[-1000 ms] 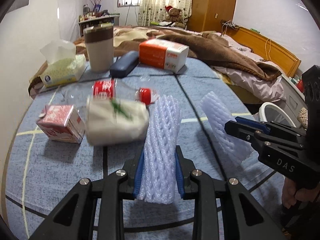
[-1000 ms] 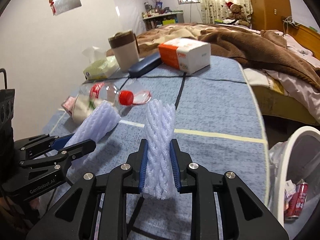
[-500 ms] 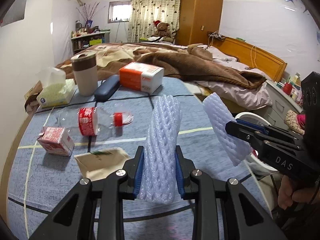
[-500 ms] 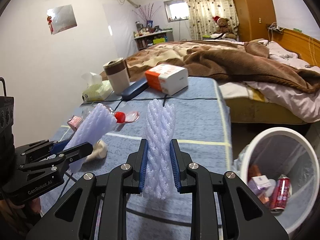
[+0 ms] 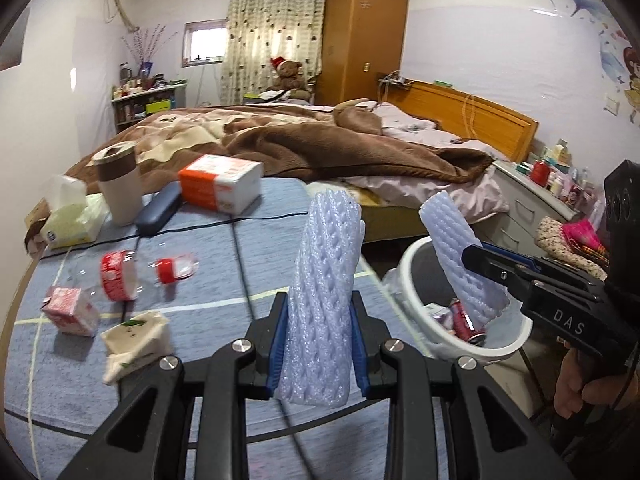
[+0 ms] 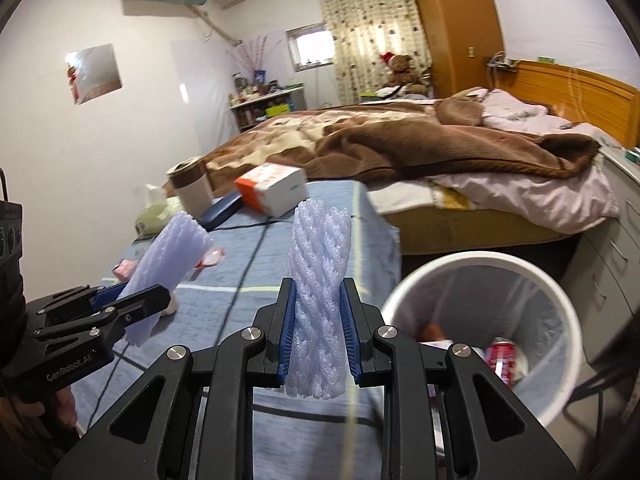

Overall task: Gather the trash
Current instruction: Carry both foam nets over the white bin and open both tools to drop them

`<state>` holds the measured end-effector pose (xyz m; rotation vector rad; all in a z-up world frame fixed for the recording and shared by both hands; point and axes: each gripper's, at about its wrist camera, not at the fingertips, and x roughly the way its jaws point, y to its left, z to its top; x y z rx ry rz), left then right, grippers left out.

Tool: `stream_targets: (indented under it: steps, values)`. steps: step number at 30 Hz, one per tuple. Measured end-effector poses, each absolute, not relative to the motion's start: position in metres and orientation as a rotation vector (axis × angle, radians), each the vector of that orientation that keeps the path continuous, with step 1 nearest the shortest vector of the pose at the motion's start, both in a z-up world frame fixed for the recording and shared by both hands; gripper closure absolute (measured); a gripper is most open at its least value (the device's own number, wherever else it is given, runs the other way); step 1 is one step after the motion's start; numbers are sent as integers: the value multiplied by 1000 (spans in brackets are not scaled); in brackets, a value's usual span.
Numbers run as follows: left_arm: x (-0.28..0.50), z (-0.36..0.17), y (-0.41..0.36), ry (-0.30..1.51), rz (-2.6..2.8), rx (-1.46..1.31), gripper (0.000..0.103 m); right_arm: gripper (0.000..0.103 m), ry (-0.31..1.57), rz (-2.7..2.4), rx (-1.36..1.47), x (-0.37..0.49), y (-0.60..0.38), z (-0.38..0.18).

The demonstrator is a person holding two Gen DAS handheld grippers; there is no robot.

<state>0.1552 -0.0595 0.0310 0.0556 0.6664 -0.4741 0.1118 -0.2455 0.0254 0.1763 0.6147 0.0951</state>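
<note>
My left gripper (image 5: 318,338) is shut on a pale lilac foam fruit net (image 5: 326,280), held upright above the blue-covered table (image 5: 256,248). My right gripper (image 6: 319,338) is shut on a second foam net (image 6: 320,280); in the left wrist view that net (image 5: 464,264) hangs over the white waste bin (image 5: 416,256). The bin (image 6: 440,268) stands beside the table's right edge and holds a red can (image 6: 506,356) and other scraps. On the table lie a crushed clear bottle with a red label (image 5: 120,276), a small red carton (image 5: 68,310) and a crumpled paper bag (image 5: 134,340).
At the table's far side stand a tissue pack (image 5: 68,220), a brown-banded tumbler (image 5: 118,188), a dark blue case (image 5: 158,208) and an orange-white box (image 5: 220,184). Behind is a bed with a brown blanket (image 5: 320,144). A cabinet (image 6: 616,252) flanks the bin.
Both grippers have lifted and swung to the right with their foam nets, away from the table's middle. The waste bin has come into full view under the right gripper.
</note>
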Motion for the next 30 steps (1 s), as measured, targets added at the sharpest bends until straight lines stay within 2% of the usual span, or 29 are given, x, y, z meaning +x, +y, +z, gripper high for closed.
stream_targets:
  steps: [15, 30]
  values:
    - [153, 34, -152, 669, -638, 95, 73, 80, 602, -90, 212, 99, -314, 24]
    - [154, 9, -216, 726, -709, 156, 73, 80, 671, -174, 260, 91, -357, -1]
